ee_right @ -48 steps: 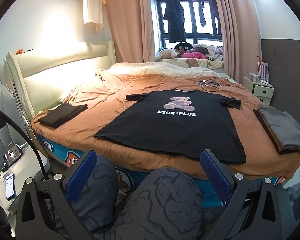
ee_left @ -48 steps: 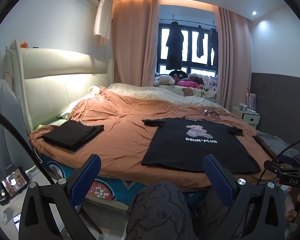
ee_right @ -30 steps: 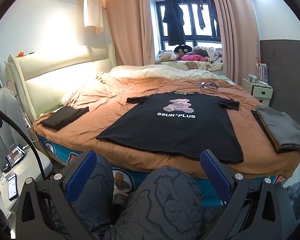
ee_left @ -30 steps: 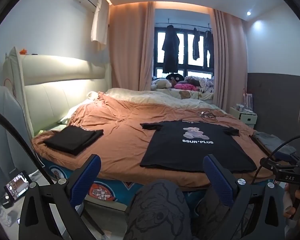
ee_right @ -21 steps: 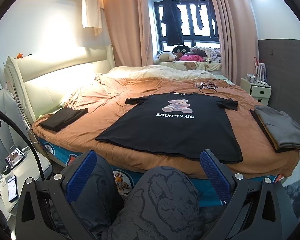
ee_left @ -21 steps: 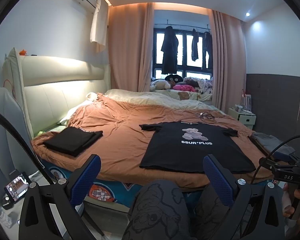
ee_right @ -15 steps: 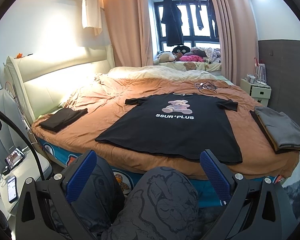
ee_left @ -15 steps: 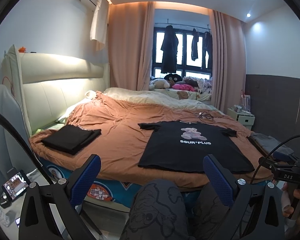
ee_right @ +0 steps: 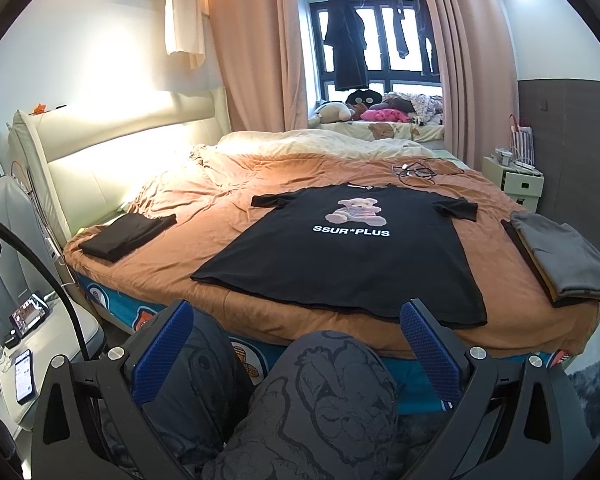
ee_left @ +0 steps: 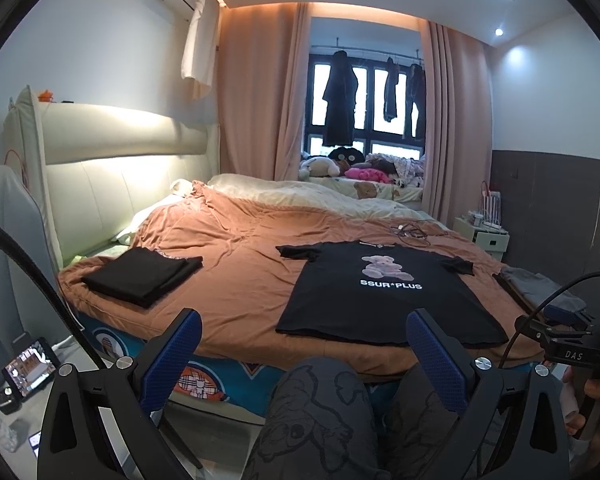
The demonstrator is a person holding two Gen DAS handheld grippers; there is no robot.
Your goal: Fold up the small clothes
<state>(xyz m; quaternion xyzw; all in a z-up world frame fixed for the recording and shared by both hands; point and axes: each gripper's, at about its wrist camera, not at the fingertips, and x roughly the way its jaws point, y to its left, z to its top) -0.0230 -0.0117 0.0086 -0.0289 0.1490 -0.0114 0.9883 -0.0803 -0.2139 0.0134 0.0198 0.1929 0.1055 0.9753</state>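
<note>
A black T-shirt (ee_left: 384,292) (ee_right: 348,256) with a bear print and white letters lies spread flat, front up, on the orange-brown bedcover (ee_left: 236,248) (ee_right: 204,208). Its hem faces me near the bed's front edge. My left gripper (ee_left: 304,330) is open and empty, held back from the bed above a person's knees (ee_left: 320,408). My right gripper (ee_right: 296,320) is also open and empty, short of the hem. The right tool's handle (ee_left: 572,354) shows at the right edge of the left wrist view.
A folded black garment (ee_left: 140,276) (ee_right: 126,236) lies at the bed's left corner. A grey folded stack (ee_right: 560,260) (ee_left: 540,288) sits at the right edge. Cables (ee_right: 416,170) lie beyond the collar. A chair with phones (ee_right: 24,320) stands left; a nightstand (ee_right: 512,180) right.
Both grippers have drawn back and tilted up slightly, so the bed and shirt look a little farther and lower. Jaws stay open. The clothes have not moved.
</note>
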